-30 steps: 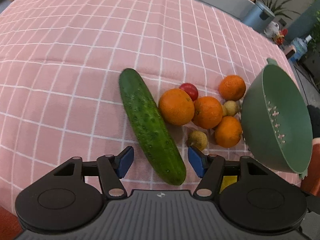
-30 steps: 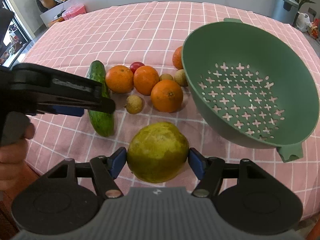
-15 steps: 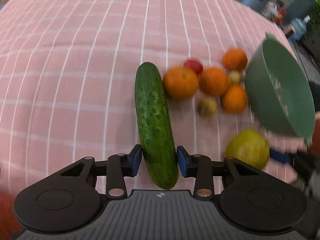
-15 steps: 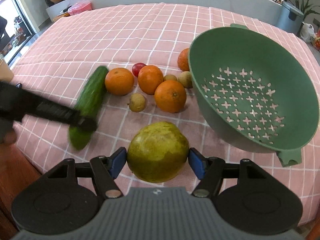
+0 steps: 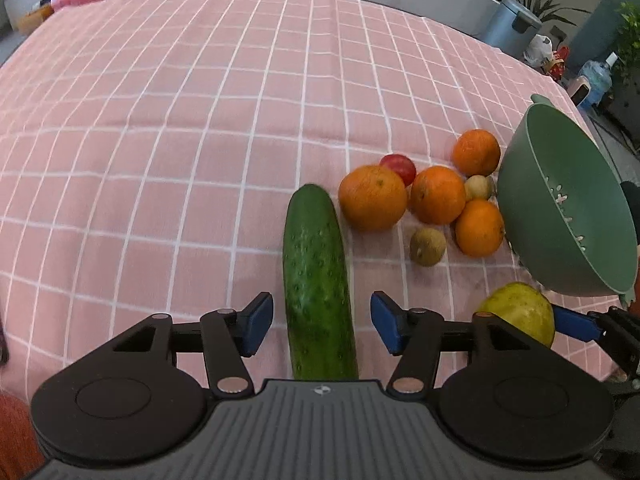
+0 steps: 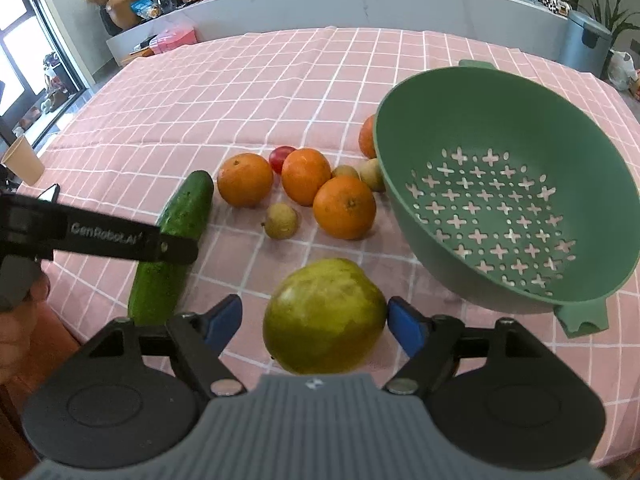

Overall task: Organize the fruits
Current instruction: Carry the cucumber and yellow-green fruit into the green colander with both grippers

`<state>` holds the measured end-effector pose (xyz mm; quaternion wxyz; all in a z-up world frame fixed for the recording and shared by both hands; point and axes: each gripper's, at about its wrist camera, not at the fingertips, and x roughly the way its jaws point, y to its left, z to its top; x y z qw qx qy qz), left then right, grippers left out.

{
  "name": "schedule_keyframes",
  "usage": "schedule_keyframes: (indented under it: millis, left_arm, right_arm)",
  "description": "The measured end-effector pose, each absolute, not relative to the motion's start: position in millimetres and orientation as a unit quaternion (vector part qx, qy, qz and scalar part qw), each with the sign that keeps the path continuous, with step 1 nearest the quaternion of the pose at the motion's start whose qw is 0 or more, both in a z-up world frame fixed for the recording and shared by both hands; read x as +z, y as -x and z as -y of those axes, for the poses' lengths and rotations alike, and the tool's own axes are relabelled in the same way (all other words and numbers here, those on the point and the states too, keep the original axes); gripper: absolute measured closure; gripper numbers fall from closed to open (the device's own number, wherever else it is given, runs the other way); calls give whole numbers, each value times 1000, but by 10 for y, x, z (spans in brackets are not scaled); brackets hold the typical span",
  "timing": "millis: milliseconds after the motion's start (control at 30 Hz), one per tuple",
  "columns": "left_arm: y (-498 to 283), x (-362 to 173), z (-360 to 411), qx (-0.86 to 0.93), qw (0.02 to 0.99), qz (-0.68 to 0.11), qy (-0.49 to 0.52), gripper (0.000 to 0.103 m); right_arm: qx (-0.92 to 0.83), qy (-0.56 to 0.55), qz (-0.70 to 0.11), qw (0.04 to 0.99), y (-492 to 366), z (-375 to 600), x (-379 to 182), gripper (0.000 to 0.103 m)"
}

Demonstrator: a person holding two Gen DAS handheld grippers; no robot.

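Both tongs low, left tongs [image 5: 322, 322] astride cucumber [image 5: 318, 280]

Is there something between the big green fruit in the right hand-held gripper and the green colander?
Nothing visible. The green fruit sits between the right hand-held gripper fingers, and only bare tablecloth separates it from the colander; the oranges lie farther back.

Bare pink cloth [image 5: 180, 152] lies left of the cucumber [image 5: 316, 276]; 4 oranges [image 5: 373, 197] crowd its right beside the colander [image 5: 560, 216].
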<state>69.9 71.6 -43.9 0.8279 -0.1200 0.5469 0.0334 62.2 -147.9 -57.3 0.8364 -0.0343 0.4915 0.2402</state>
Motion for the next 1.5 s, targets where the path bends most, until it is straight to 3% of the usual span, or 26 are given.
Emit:
schedule_keyframes:
  millis: [167,233,267,600,1033,1500]
  left_arm:
    - [-798,-526,-586,46,812,-575,93,55]
    - [-807,-568,-595,45,808,-579,100,60]
    - [-813,-573,-601,44,807,-580,105,61]
    - [-571,-532,-758,46,809,-562,167,63]
    - [-201,145,-676,17,848,-495,189,63]
    - [-785,637,-47,-67,871,-450,186,63]
  right_arm:
    - [233,65,-498,833,-597,1406,-607,28]
    - [227,74,-503,831,-579,1388,-634,33]
    - [223,83,-501,832,-569,1376,-640,38]
    - [233,116,-488,833,-537,1321,-620,39]
    - [314,141,-441,829,-350,1210,-133,39]
    - [315,191,-394,842,-661,1681,559,39]
